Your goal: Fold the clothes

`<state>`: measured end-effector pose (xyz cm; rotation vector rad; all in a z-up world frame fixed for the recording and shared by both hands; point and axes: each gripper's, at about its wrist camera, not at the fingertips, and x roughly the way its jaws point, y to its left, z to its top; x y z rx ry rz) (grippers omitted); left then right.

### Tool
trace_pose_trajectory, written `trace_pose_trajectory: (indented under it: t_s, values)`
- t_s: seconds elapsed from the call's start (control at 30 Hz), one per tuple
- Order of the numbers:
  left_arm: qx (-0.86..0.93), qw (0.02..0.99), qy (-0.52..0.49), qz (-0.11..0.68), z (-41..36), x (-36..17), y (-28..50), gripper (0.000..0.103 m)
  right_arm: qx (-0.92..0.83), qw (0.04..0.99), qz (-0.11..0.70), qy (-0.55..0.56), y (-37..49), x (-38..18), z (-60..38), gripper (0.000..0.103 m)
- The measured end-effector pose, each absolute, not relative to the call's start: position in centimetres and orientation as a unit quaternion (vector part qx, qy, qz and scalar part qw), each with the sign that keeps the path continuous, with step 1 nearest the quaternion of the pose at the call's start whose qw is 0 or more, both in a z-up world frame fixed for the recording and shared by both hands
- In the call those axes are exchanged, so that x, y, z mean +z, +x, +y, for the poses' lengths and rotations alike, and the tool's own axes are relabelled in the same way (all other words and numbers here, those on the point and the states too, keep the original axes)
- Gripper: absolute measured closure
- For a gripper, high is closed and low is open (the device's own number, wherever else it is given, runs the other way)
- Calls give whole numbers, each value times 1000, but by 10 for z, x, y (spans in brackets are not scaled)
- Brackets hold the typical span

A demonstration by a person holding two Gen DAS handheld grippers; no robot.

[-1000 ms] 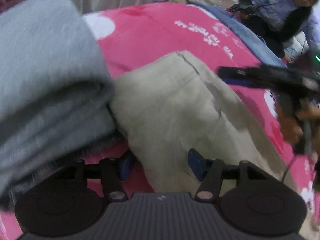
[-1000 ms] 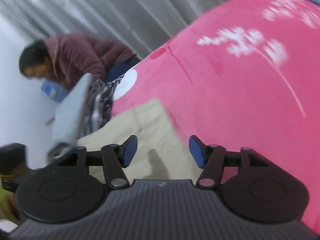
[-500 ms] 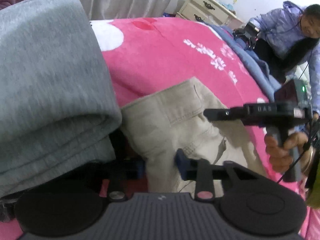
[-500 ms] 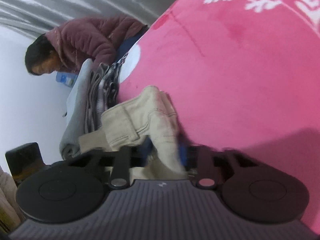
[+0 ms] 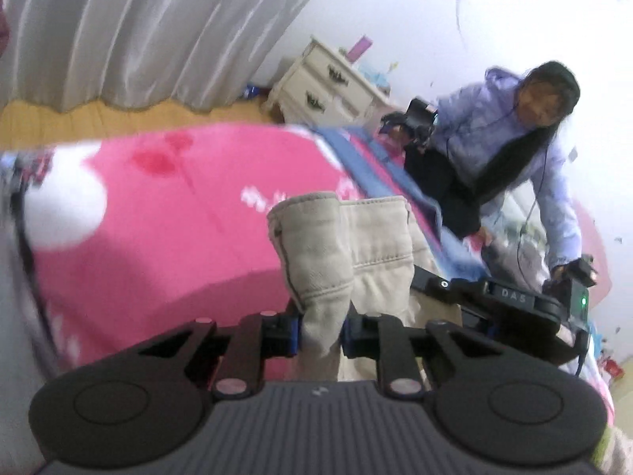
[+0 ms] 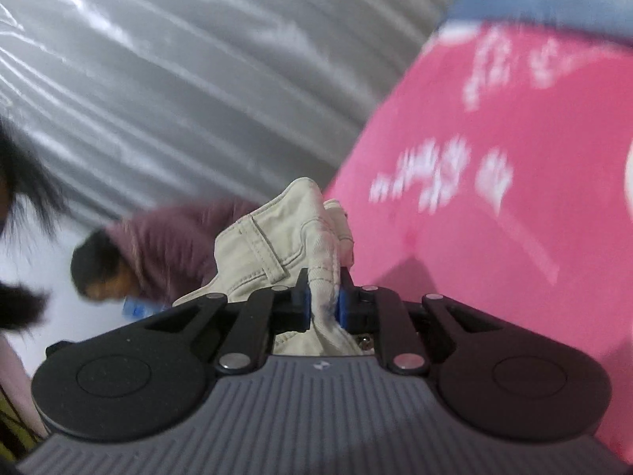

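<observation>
Beige trousers (image 5: pixel 316 245) stand up in a bunched fold above the pink blanket (image 5: pixel 158 217). My left gripper (image 5: pixel 320 336) has its blue pads pressed on that fold, and its jaws are still closing. In the right wrist view a seamed edge of the same trousers (image 6: pixel 273 245) is pinched in my right gripper (image 6: pixel 322 301), whose jaws are also closing. The right gripper's black body (image 5: pixel 494 304) shows at the right of the left wrist view, beside the cloth. The rest of the trousers is hidden below both grippers.
A person in a lilac jacket (image 5: pixel 514 150) leans over the bed's far side with other grippers. A white nightstand (image 5: pixel 324 83) and grey curtain (image 5: pixel 138 31) stand behind. A person in a maroon jacket (image 6: pixel 158 245) bends down past the bed edge.
Both grippers went from open to pinched on the beige trousers and rose with the cloth. The folded grey garment has left the left wrist view.
</observation>
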<state>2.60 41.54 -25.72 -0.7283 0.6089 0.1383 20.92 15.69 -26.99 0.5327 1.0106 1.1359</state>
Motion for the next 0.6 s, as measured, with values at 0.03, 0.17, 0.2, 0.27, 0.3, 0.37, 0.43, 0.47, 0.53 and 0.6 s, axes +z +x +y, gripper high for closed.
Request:
trace_pose_trajectory:
  t_s: [0.03, 0.17, 0.2, 0.27, 0.3, 0.37, 0.43, 0.47, 0.53, 0.6]
  values:
    - [78, 890, -339, 294, 423, -260, 28, 84, 510, 698, 441, 240, 217, -268, 163, 93]
    - [134, 885, -275, 351, 447, -283, 40, 77, 537, 711, 425, 164, 230, -280, 222, 93]
    - [155, 870, -261, 389, 452, -295, 47, 72, 541, 715, 424, 127, 231, -288, 241, 92]
    - [181, 859, -254, 406, 458, -300, 47, 69, 523, 731, 436, 33, 228, -313, 278, 85]
    - [194, 855, -252, 410, 460, -301, 46, 67, 512, 737, 440, 14, 226, -322, 287, 81]
    - [217, 858, -243, 398, 460, -291, 37, 64, 501, 746, 438, 20, 226, -327, 291, 75]
    - [228, 859, -245, 387, 461, -280, 30, 64, 481, 760, 434, 53, 228, -312, 276, 75]
    - [231, 859, -251, 382, 463, -274, 27, 63, 468, 771, 425, 71, 227, -300, 261, 74]
    - [218, 867, -252, 371, 461, -265, 26, 62, 441, 797, 398, 105, 219, -271, 224, 73]
    - [197, 876, -249, 364, 456, -257, 26, 61, 408, 819, 385, 121, 204, -248, 184, 73]
